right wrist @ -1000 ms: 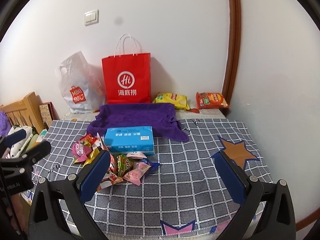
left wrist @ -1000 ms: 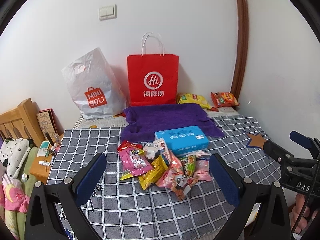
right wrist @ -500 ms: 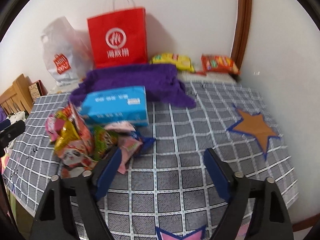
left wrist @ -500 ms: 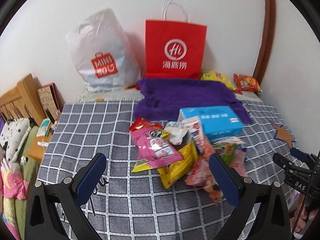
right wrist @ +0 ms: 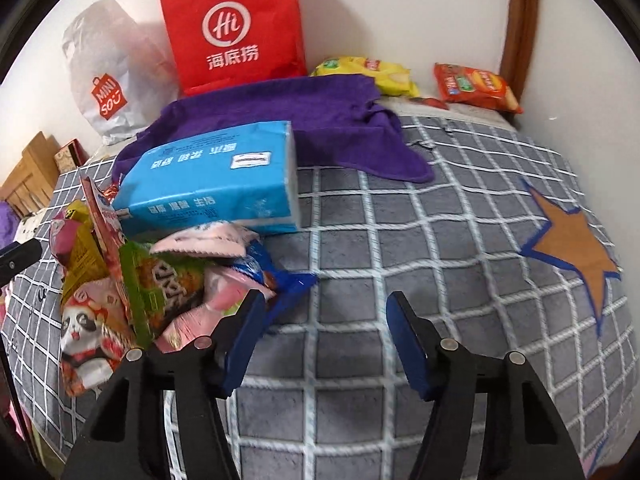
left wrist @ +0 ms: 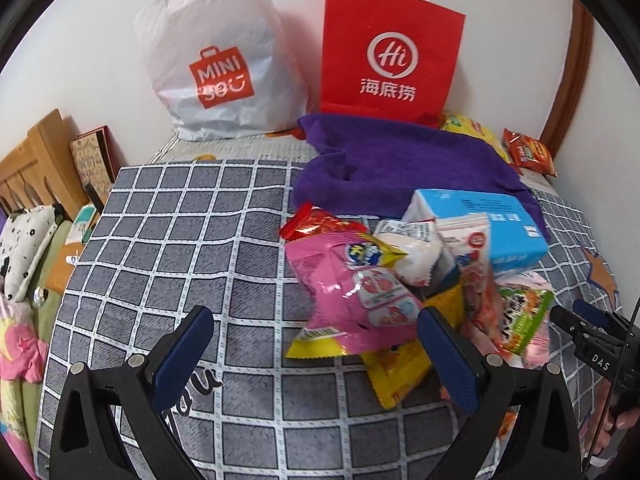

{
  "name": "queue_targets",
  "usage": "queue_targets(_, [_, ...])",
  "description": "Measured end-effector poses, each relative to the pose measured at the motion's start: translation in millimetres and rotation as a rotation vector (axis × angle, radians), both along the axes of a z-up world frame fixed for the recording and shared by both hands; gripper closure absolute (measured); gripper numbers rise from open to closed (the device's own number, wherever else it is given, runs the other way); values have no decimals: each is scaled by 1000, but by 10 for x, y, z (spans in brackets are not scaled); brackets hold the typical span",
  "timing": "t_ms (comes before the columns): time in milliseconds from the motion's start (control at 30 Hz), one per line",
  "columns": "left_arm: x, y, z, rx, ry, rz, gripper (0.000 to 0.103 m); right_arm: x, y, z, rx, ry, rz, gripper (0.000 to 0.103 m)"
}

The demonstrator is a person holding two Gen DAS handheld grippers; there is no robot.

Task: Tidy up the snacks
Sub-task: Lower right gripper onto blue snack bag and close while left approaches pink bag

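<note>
A heap of snack packets (left wrist: 404, 280) lies on the grey checked cover, in front of a blue tissue pack (left wrist: 492, 220). On top of the heap sits a pink packet (left wrist: 356, 296). My left gripper (left wrist: 316, 344) hovers open just in front of it, with nothing between its fingers. In the right wrist view the same snack heap (right wrist: 160, 280) is at the left. My right gripper (right wrist: 324, 328) hangs over bare cover beside it, its jaws closing with nothing between them. The left finger (right wrist: 244, 336) is close to a blue packet (right wrist: 280, 280).
Behind the blue tissue pack (right wrist: 216, 184) lies a purple towel (right wrist: 288, 120). A red paper bag (left wrist: 388, 48) and a white plastic bag (left wrist: 216, 60) stand against the wall. Yellow (right wrist: 368, 72) and orange (right wrist: 472, 88) chip bags lie at the back right. A wooden headboard (left wrist: 36, 160) stands at the left.
Both grippers have come down and closer to the snack heap, now tilted more steeply at the cover. The right gripper's fingers have drawn markedly closer together.
</note>
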State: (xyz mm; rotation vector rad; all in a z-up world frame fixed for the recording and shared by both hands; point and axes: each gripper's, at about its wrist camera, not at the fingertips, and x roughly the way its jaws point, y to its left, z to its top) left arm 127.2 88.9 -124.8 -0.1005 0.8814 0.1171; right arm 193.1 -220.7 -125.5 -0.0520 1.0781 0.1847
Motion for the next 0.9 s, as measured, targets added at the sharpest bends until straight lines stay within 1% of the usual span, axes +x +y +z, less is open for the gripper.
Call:
queue_targets(167, [53, 132, -58, -22, 9, 18, 1, 99, 112, -83, -18, 1, 35, 40])
queue_targets(267, [85, 192, -82, -33, 13, 28, 1, 128, 140, -73, 26, 11, 65, 40])
queue_targets(333, [104, 217, -89, -40, 13, 28, 1, 133, 193, -68, 48, 21, 111, 40])
queue_targets(400, [113, 235, -90, -43, 11, 30, 1, 135, 263, -90, 42, 31, 146, 39])
queue_targets(500, [126, 256, -86, -49, 9, 34, 1, 190, 349, -166, 13, 52, 150, 38])
queue_targets(533, [132, 261, -85, -51, 10, 35, 1, 210, 369, -192, 3, 59, 145, 36])
queue_targets(600, [123, 262, -85, -51, 10, 34, 1, 239, 408, -252, 7, 74, 147, 35])
queue_targets(633, [123, 264, -84, -50, 10, 33, 1, 239, 413, -276, 11, 80, 149, 32])
queue_targets(733, [109, 251, -84, -46, 9, 27, 1, 203, 467, -289, -12, 40, 167, 30])
queue_targets(767, [104, 247, -84, -47, 8, 25, 1, 196, 461, -290, -8, 34, 170, 35])
queue_targets(833, [100, 244, -84, -50, 6, 22, 1, 170, 441, -266, 6, 20, 175, 46])
queue_targets(900, [88, 249, -78, -57, 1, 21, 1, 141, 376, -228, 13, 18, 178, 47])
